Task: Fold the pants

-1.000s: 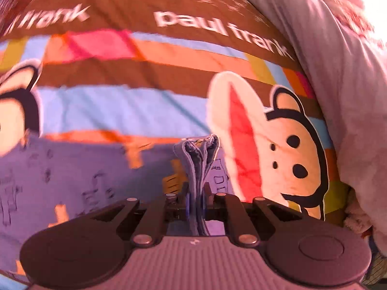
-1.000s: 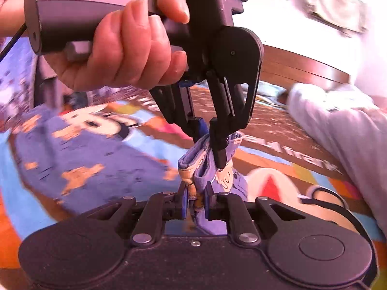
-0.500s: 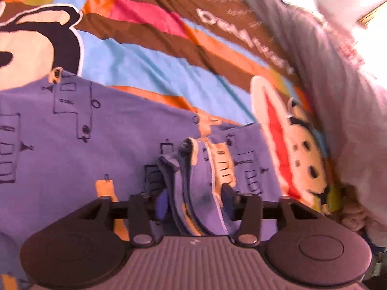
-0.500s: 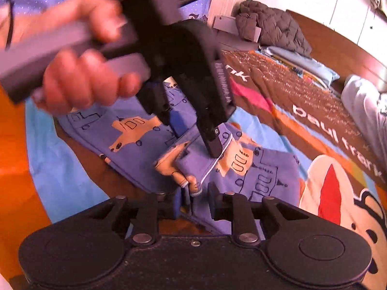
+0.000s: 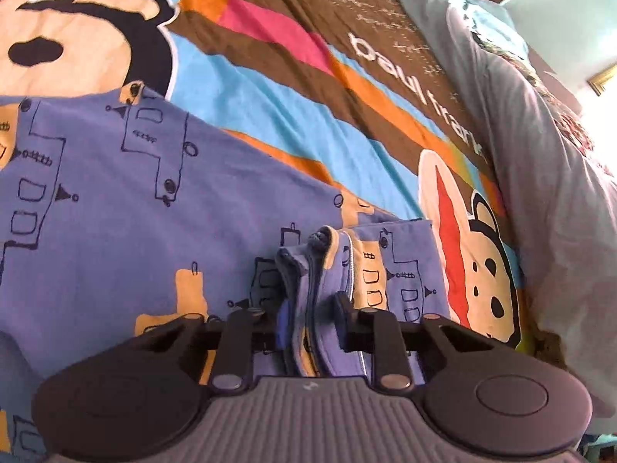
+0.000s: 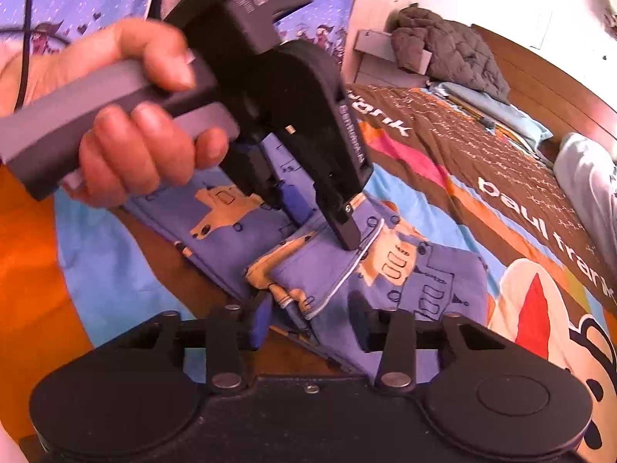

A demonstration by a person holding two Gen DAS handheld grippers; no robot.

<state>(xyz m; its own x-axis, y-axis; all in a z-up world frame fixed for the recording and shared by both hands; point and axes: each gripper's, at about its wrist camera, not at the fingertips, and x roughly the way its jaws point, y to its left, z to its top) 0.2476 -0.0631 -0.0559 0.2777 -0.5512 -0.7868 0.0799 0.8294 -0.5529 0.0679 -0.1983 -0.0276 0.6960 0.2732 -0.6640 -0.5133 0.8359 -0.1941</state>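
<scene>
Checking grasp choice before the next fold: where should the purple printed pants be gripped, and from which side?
Probably best: grip the pants at their bunched edge, coming from the near side with the fingers angled down. There the stacked layers stand up off the bedspread, so a finger fits on either side; elsewhere the cloth lies flat.

The left gripper [image 6: 308,212] hides part of the pants [image 6: 385,277].
</scene>
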